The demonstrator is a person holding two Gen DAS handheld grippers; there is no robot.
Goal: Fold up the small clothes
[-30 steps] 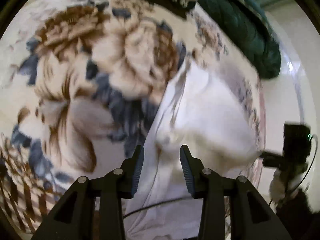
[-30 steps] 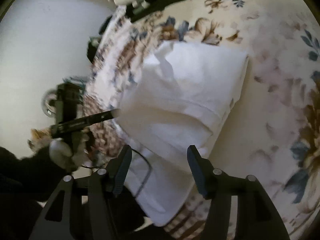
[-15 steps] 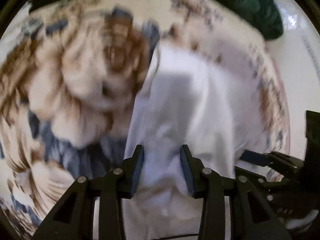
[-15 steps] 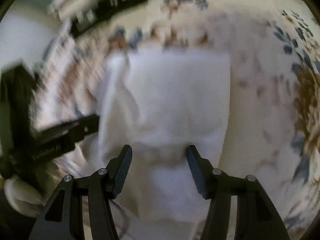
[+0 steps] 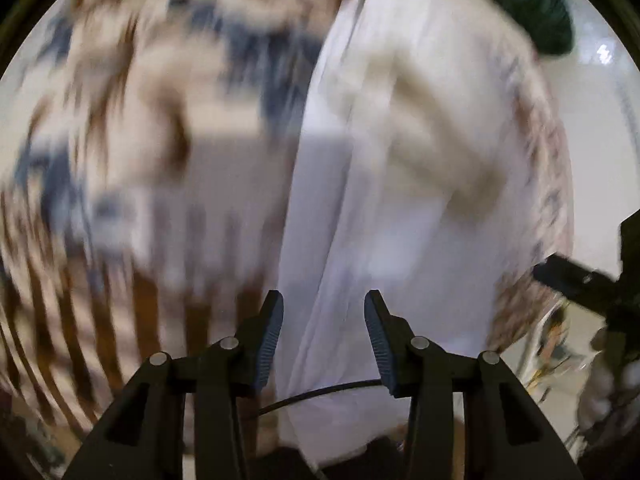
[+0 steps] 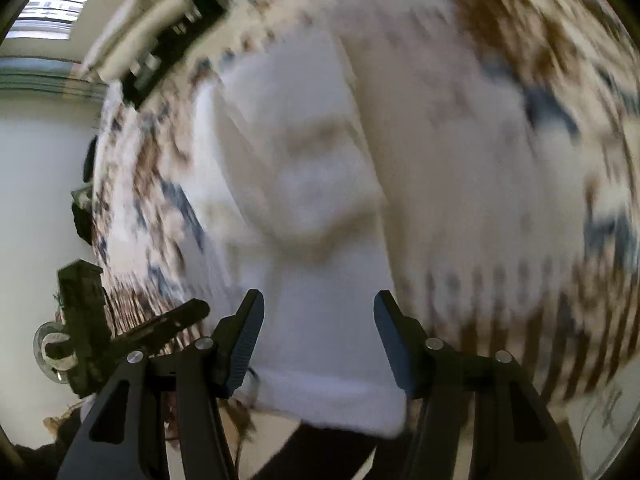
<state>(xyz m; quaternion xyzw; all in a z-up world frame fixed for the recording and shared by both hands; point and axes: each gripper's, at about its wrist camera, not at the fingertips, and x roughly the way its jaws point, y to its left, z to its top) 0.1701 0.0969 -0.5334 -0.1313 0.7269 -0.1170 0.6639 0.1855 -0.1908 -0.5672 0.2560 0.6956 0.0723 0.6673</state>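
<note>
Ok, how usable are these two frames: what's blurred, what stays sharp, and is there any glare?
Left wrist view: the floral brown-and-blue bedspread and the white cloth garment are heavily motion-smeared; the left gripper, open, stays sharp; a small glare spot shows at the upper right. Right wrist view: same smear on garment and bedspread; the open right gripper is crisp; the bright window is washed out.

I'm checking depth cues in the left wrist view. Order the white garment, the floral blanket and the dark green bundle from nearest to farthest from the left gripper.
From the left gripper, jaws open:
1. White garment, straight ahead, its near end between the fingers.
2. Floral blanket, spread under it and off to the left.
3. Dark green bundle, at the far upper right, past the garment.
</note>
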